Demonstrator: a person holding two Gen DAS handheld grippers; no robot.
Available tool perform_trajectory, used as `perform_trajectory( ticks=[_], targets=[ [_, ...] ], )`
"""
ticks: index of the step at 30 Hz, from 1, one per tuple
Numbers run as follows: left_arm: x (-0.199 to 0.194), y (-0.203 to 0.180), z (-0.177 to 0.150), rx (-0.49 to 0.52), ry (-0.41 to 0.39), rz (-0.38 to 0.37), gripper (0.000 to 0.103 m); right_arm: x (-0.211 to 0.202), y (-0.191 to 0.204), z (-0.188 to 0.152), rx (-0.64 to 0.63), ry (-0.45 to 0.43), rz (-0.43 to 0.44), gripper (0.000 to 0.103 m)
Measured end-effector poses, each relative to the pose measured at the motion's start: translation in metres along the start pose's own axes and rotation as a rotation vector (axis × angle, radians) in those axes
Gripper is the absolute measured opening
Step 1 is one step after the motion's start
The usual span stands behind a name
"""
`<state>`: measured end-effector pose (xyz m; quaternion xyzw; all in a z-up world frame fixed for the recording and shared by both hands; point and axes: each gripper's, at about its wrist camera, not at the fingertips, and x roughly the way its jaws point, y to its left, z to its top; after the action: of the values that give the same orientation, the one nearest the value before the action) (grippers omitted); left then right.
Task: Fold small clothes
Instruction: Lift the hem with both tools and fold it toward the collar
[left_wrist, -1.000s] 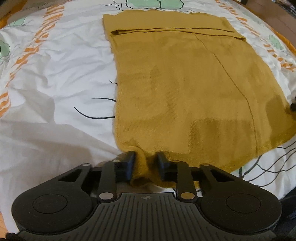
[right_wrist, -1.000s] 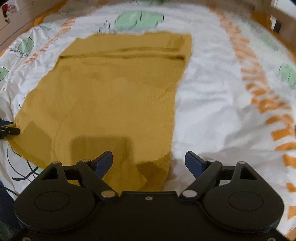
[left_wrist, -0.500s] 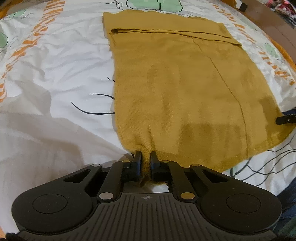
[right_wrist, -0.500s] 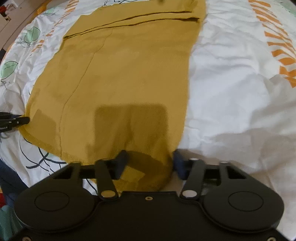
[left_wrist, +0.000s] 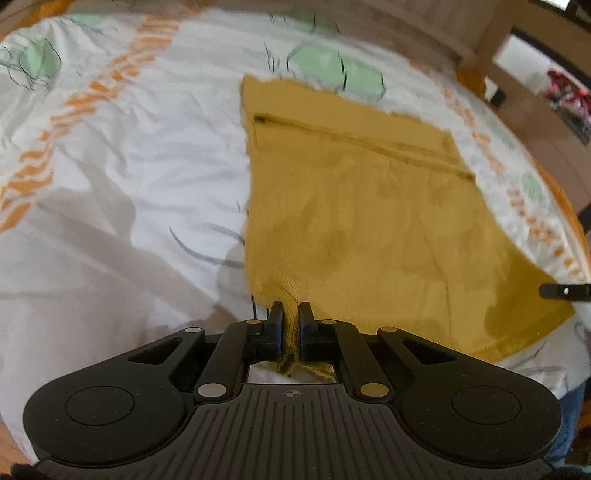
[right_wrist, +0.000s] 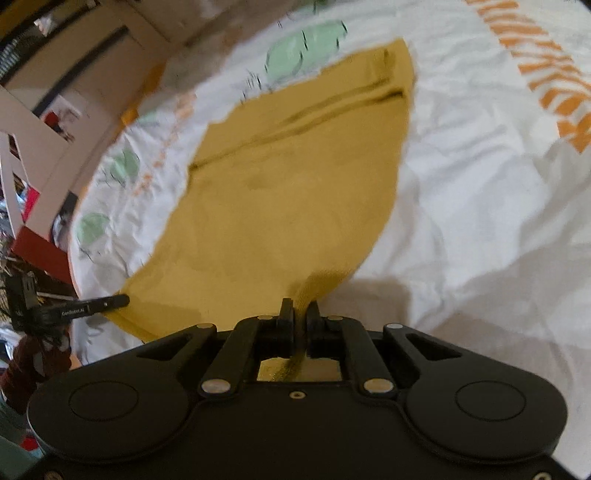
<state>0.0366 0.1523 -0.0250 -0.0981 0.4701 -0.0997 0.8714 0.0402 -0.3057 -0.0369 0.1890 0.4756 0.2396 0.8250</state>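
Mustard garment (left_wrist: 362, 229): fine knit cloth, matt, soft, faintly ribbed near pinched corner. Bed sheet (left_wrist: 122, 177): thin woven cloth, white with orange and green print, matt, creased. Left claw (left_wrist: 290, 317): black matt plastic, ribbed housing, small shiny metal pivot pins. Right claw (right_wrist: 300, 317): same black plastic, smooth housing, slight sheen. Bed frame (left_wrist: 491, 48): probably wood, light, smooth; view blurred.

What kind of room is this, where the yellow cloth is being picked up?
Probably a bedroom at home. The cloth lies on a rumpled printed bedsheet, a wooden bed frame shows at the far edge, and shelves stand beside it.
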Motion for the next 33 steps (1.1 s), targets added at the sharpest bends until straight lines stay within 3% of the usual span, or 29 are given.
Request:
perform_trajectory(
  ticks=[17,23,33],
  targets=[
    [-0.007,-0.001,0.068,-0.063,-0.243,-0.019,0.007,-0.011,-0.001,0.061,0.069,-0.327,0.079,0.012],
    [0.004,0.003,0.107,-0.098,-0.319,-0.038,0.007,-0.001,-0.018,0.088,0.116,-0.397,0.063,0.012],
    [0.051,-0.006,0.166,-0.089,-0.368,-0.003,0.007,0.039,-0.047,0.144,0.16,-0.457,0.03,0.012]
  ],
)
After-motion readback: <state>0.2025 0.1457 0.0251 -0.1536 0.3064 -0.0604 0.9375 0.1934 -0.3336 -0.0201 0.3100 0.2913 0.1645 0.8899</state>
